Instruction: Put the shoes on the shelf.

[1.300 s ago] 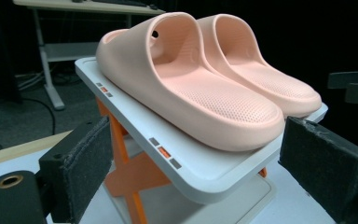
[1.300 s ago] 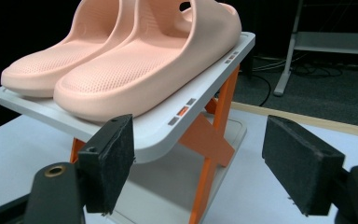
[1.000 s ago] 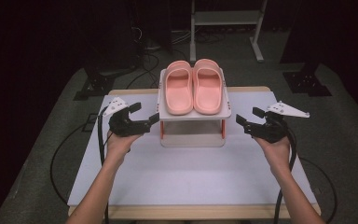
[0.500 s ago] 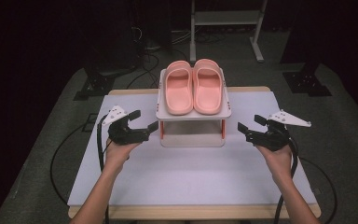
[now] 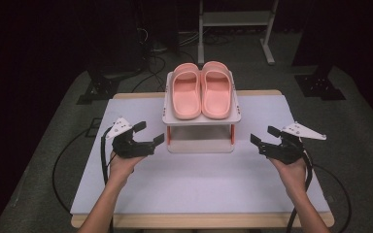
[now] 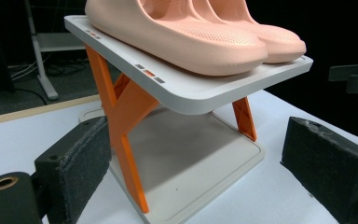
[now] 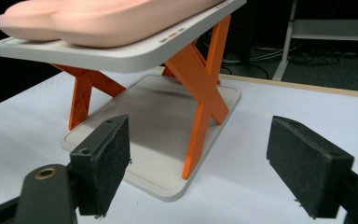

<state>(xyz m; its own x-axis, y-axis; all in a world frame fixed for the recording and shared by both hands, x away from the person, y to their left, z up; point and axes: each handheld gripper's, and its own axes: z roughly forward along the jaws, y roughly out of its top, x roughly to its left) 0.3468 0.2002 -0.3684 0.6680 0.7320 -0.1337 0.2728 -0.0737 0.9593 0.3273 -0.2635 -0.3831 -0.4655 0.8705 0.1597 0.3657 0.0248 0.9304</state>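
1. Both grippers have drawn back toward the person and down since a second ago; they were level with the rack's upper shelf, and now sit beside its base.
2. Left gripper (image 5: 148,137): jaws released, nothing between them, just left of the shoe rack (image 5: 201,118). Right gripper (image 5: 263,136): jaws likewise spread and empty, a little further off on the rack's right.
3. Pair of pink slippers (image 5: 201,90) lies side by side on the rack's top shelf, toes toward the person. Lower shelf bare. Orange cross-braces (image 6: 123,107) hold the two shelves apart.
4. Judgement: the placing looks finished, with the hands backing off rather than closing in on anything.
5. Counter (image 5: 184,184): white sheet over a wooden top, bare apart from the rack.
6. Room: dark, grey carpet, loose cables on the floor, a pale metal stand (image 5: 233,19) behind.
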